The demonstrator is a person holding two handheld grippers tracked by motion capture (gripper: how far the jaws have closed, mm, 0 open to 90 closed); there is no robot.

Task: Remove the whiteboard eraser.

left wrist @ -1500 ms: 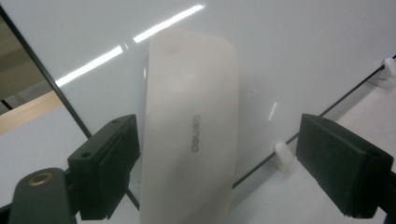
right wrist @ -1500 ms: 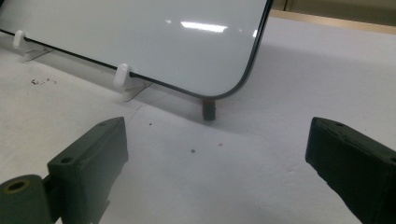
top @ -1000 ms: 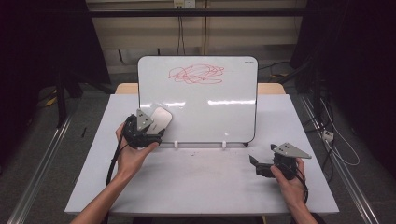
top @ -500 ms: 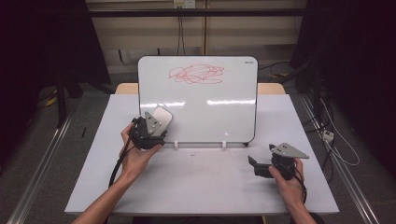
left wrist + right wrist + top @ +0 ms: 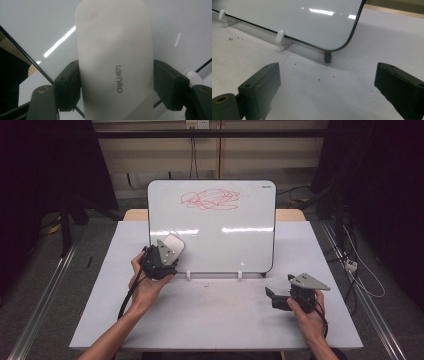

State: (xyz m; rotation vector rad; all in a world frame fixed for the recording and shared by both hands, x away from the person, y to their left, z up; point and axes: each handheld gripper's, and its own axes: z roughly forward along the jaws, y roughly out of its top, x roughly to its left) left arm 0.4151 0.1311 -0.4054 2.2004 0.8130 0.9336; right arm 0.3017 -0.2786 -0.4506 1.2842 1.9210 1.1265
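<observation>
A whiteboard (image 5: 220, 235) stands upright on small white feet at the middle of the table, with a red scribble (image 5: 209, 199) near its top. My left gripper (image 5: 167, 251) is at the board's lower left corner, shut on a white eraser (image 5: 172, 245). In the left gripper view the eraser (image 5: 113, 57) sits clamped between both jaws, close against the whiteboard (image 5: 40, 27). My right gripper (image 5: 274, 297) rests low on the table at the front right, open, with nothing between its jaws. The right gripper view shows the board's lower right corner (image 5: 337, 30) ahead of the gripper (image 5: 327, 82).
The white table (image 5: 215, 320) has bare room in front of the board. White clip feet (image 5: 280, 37) and a small dark and red object (image 5: 327, 57) sit under the board's bottom edge. Cables hang off the table's right side (image 5: 360, 270).
My left gripper with the eraser has moved slightly right and toward the board's lower left corner. The right gripper has stayed nearly still.
</observation>
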